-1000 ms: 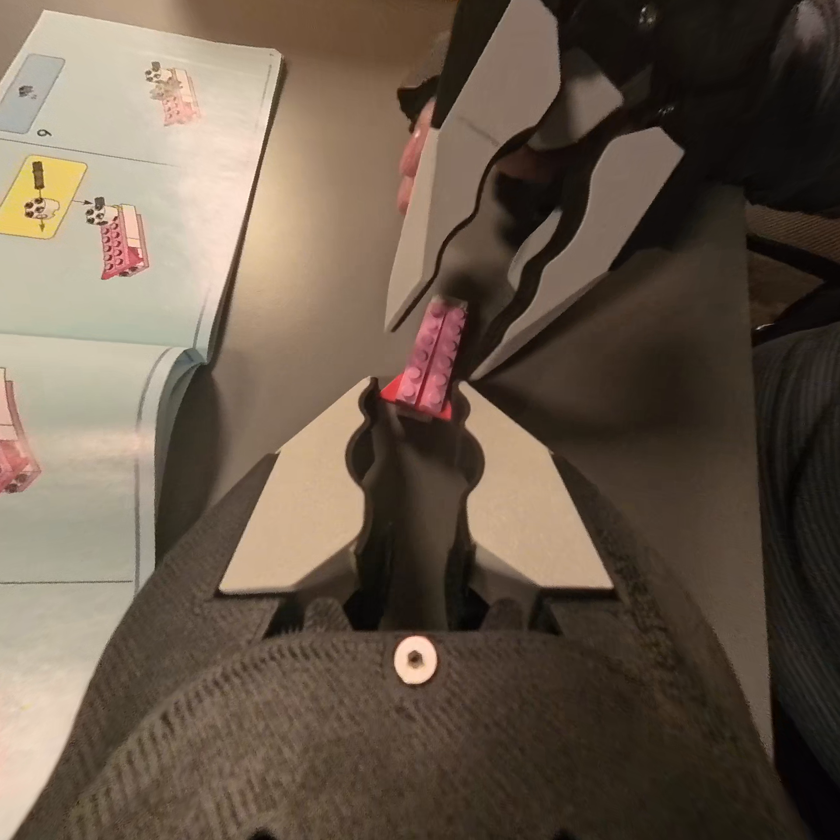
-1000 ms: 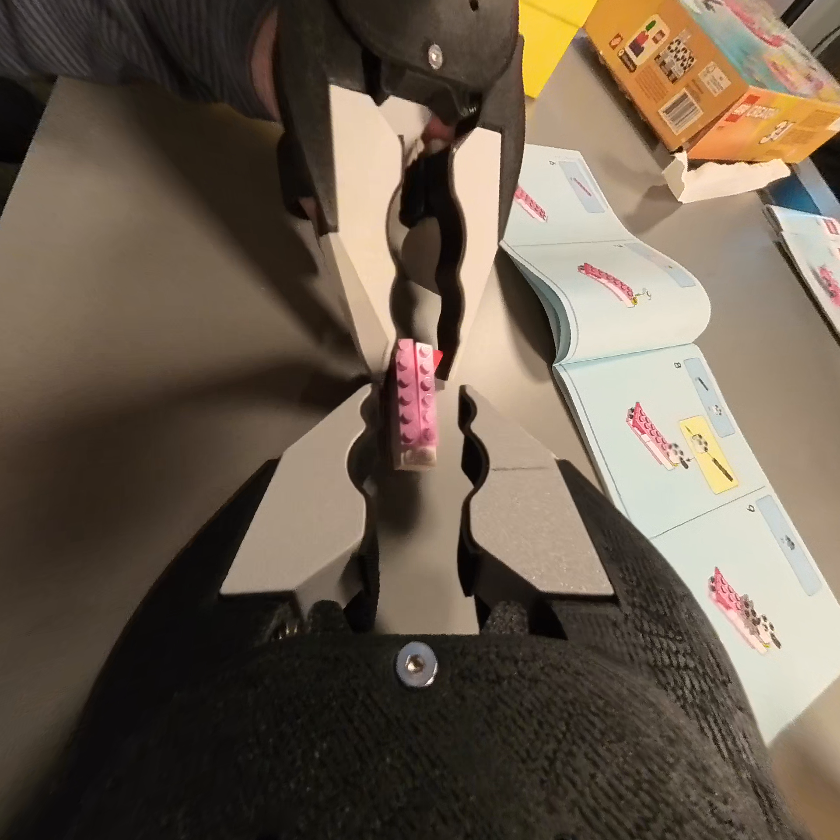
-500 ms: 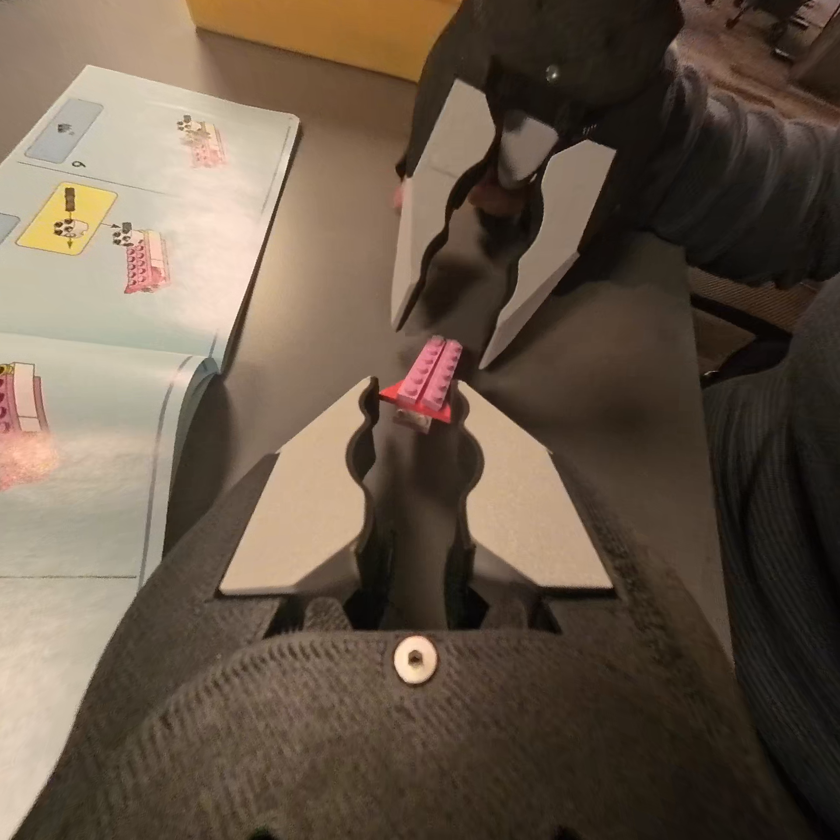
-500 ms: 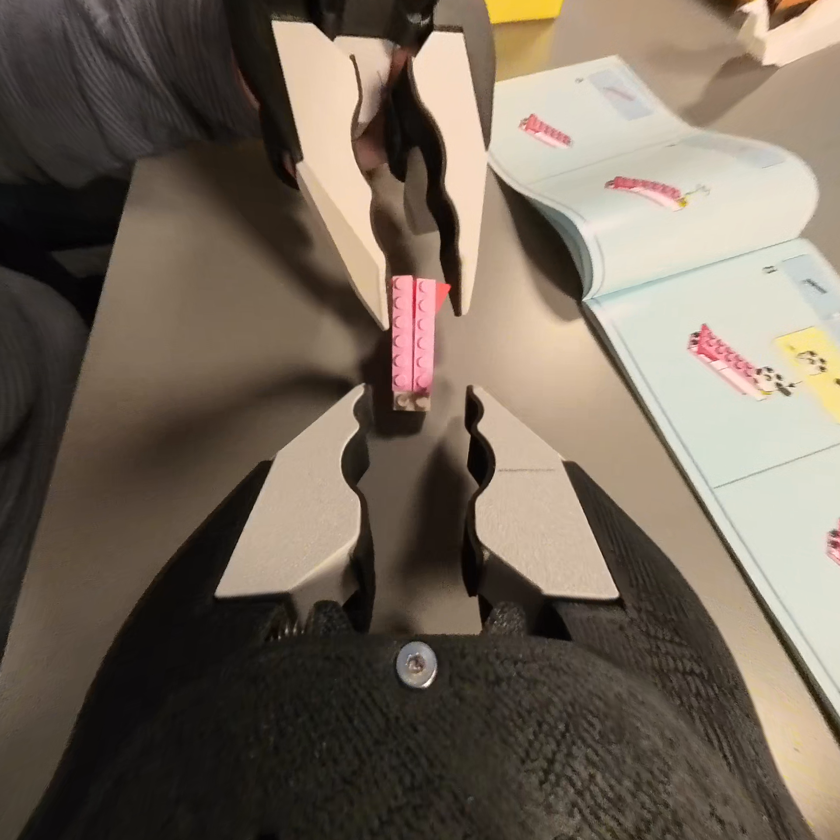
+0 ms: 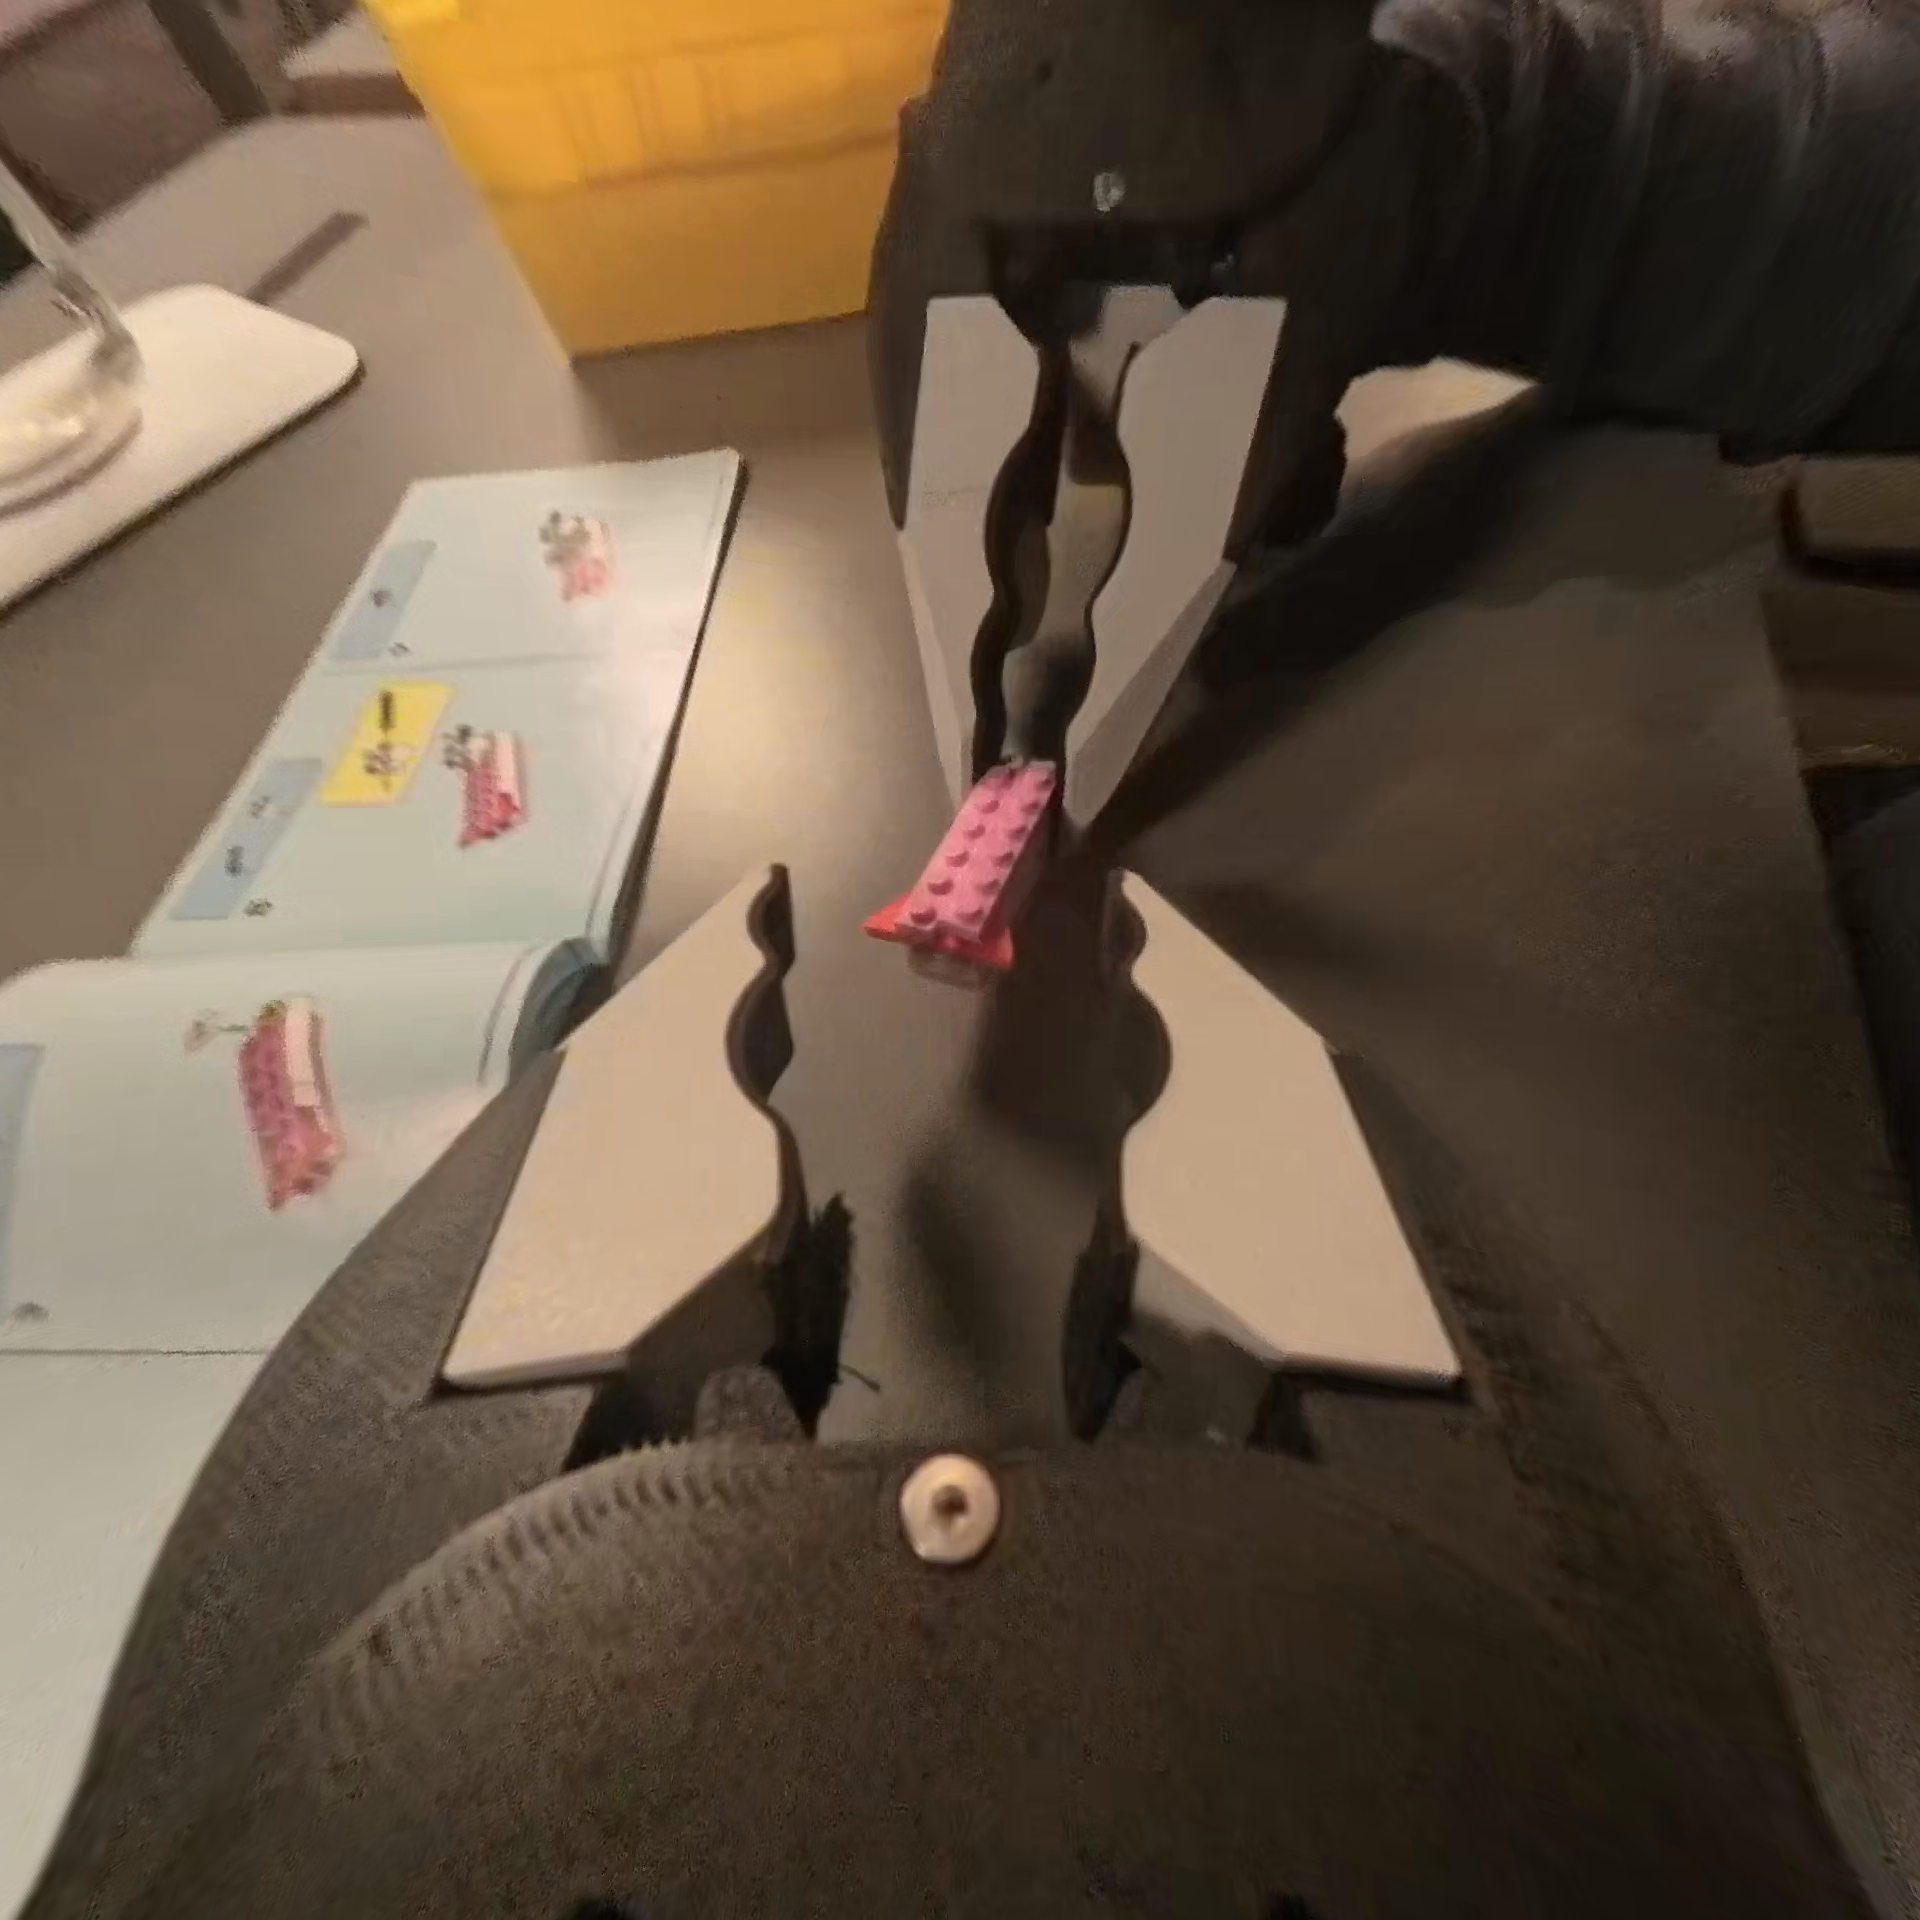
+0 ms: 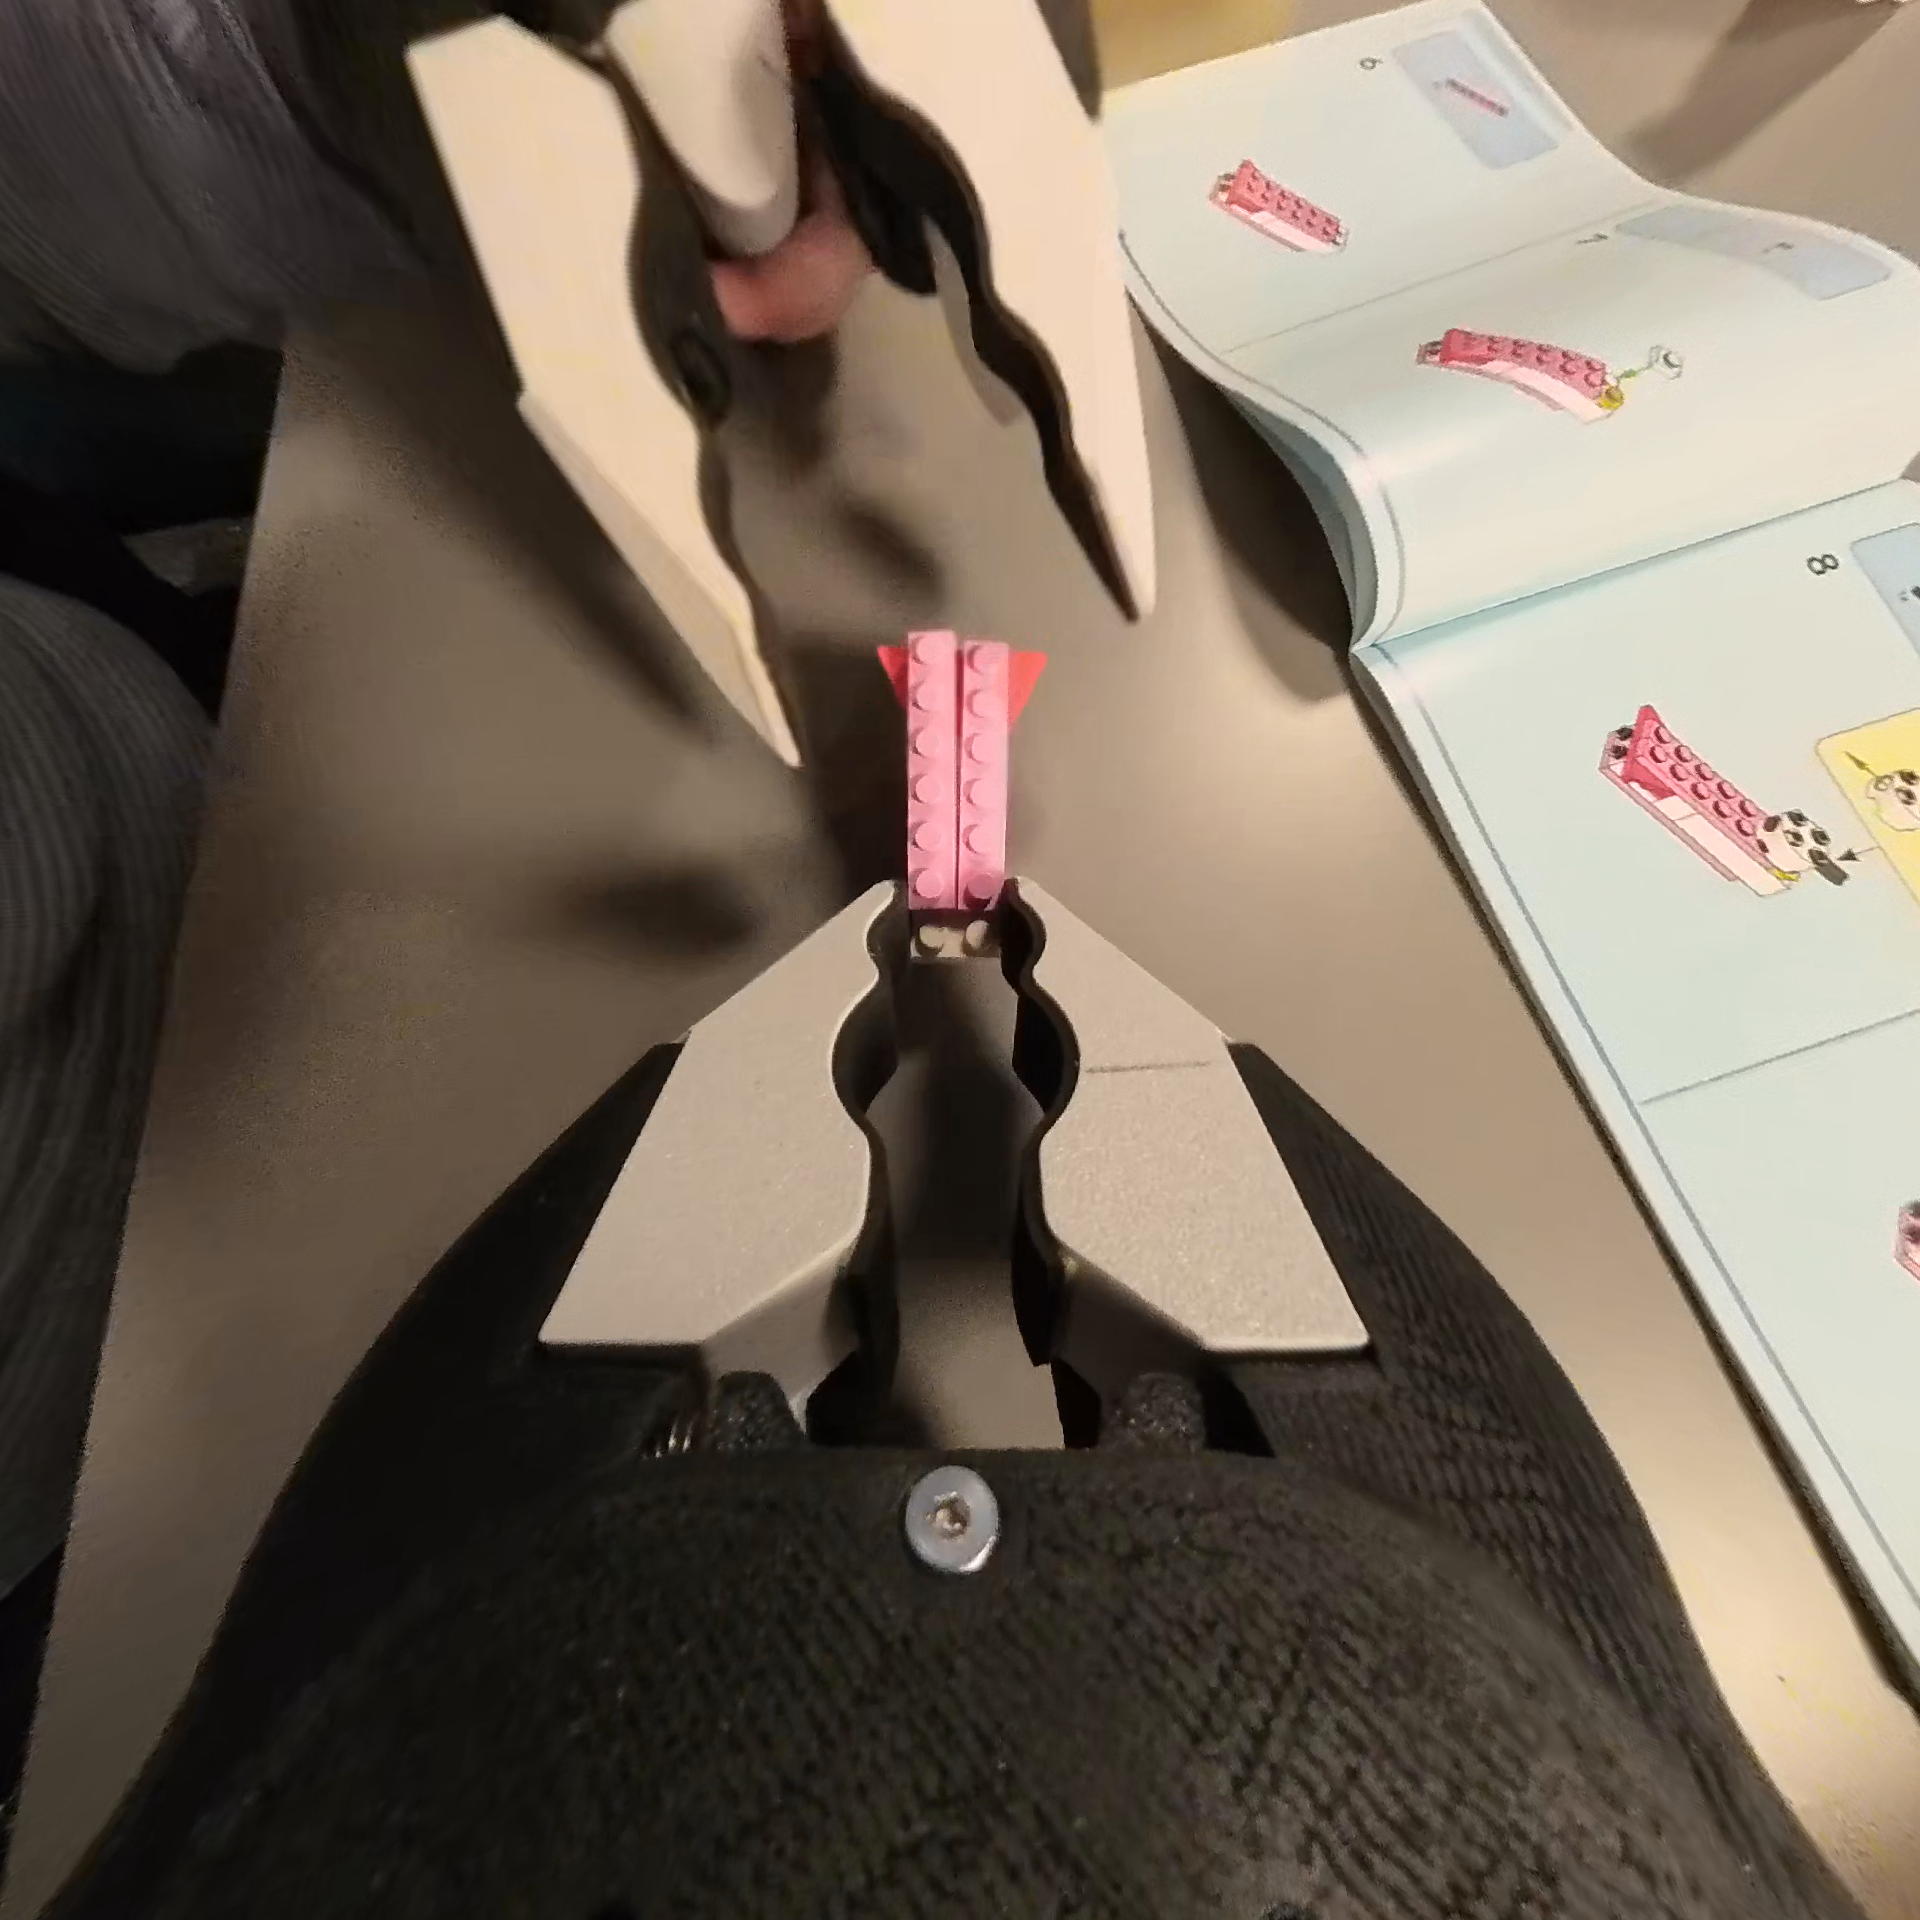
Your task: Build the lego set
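Going across the left wrist view, a white stand base (image 5: 177, 364) is sitting at the far left edge of the dark table (image 5: 1558, 831), with a yellow box (image 5: 675, 156) lying behind it and an open light-blue instruction booklet (image 5: 468, 727) lying flat below, its pages showing drawings of pink brick builds. Next to the booklet, the left gripper (image 5: 951, 904) is hanging with its two fingers spread wide, and nothing is pressing against either pad; the small brick assembly (image 5: 971, 873) is showing in the gap between them without touching them. That assembly, two pink studded plates side by side with red wedge pieces flaring at one end and a pale piece under the other, is being held off the table by the right gripper (image 6: 956, 909), which is pointing back toward the left one. In the right wrist view, the right gripper's fingertips (image 6: 883, 914) are pinching the pale end of the assembly from both sides, the pads pressing on it, while the red-winged end is sticking out toward the open left gripper, just short of its tips. Farther right in that view, the same booklet is lying open on the table, well apart from both grippers.
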Motion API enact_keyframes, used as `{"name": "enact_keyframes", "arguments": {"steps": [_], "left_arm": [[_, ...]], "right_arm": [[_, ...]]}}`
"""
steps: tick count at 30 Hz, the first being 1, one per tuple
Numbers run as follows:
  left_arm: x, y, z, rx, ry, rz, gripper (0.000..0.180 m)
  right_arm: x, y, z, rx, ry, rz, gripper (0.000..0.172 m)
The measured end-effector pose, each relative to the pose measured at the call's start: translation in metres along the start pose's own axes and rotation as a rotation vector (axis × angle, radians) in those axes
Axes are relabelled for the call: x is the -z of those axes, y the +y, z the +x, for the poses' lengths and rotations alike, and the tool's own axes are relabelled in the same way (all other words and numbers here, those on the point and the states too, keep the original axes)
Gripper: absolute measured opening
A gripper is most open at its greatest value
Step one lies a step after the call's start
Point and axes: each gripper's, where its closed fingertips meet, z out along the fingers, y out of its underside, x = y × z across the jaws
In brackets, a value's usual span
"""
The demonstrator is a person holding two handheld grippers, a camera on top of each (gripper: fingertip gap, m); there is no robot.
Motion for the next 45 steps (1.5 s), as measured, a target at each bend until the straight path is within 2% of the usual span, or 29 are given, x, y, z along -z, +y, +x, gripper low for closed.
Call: {"name": "enact_keyframes", "arguments": {"steps": [2, 5, 8, 12, 17, 19, 27, 28, 31, 33, 36, 39, 42, 45], "left_arm": [[0.002, -0.003, -0.002, -0.218, -0.125, 0.006, 0.067], [0.002, -0.006, 0.001, -0.566, -0.297, -0.016, 0.068], [-0.001, -0.005, 0.004, -0.808, -0.398, -0.056, 0.064], [0.007, -0.019, -0.002, -0.956, -0.546, -0.022, 0.051], [0.006, -0.015, -0.005, -1.090, -0.618, -0.085, 0.024], [0.004, -0.014, -0.006, -1.118, -0.631, -0.108, 0.020], [0.000, -0.004, -0.015, -0.987, -0.595, -0.186, 0.020], [0.001, -0.002, -0.019, -0.949, -0.591, -0.197, 0.020], [0.003, 0.004, -0.031, -0.748, -0.554, -0.200, 0.020], [0.004, 0.008, -0.036, -0.636, -0.529, -0.200, 0.020], [0.003, 0.012, -0.036, -0.526, -0.473, -0.192, 0.020], [0.000, 0.013, -0.030, -0.435, -0.400, -0.170, 0.020], [-0.003, 0.014, -0.022, -0.326, -0.289, -0.153, 0.020], [-0.004, 0.018, -0.016, -0.254, -0.194, -0.160, 0.020]], "right_arm": [[0.003, -0.001, 0.001, -0.016, 0.001, -0.012, 0.015], [0.008, -0.004, 0.000, -0.026, -0.006, -0.039, 0.015], [0.011, -0.012, -0.001, -0.016, -0.019, -0.057, 0.015], [0.014, -0.020, -0.004, -0.002, -0.051, -0.056, 0.015], [0.014, -0.023, -0.006, 0.000, -0.075, -0.052, 0.015], [0.014, -0.022, -0.005, 0.008, -0.072, -0.057, 0.015], [0.010, -0.022, 0.003, 0.056, -0.001, -0.033, 0.016], [0.010, -0.027, 0.009, 0.098, 0.057, 0.003, 0.018], [0.013, -0.041, 0.019, 0.386, 0.293, 0.093, 0.048], [0.012, -0.044, 0.019, 0.600, 0.415, 0.075, 0.051], [0.004, -0.044, 0.021, 0.849, 0.559, 0.008, 0.050], [-0.008, -0.038, 0.023, 0.969, 0.602, -0.065, 0.042], [-0.010, -0.036, 0.028, 1.016, 0.636, -0.108, 0.025], [-0.014, -0.029, 0.024, 0.906, 0.545, -0.122, 0.023]]}}
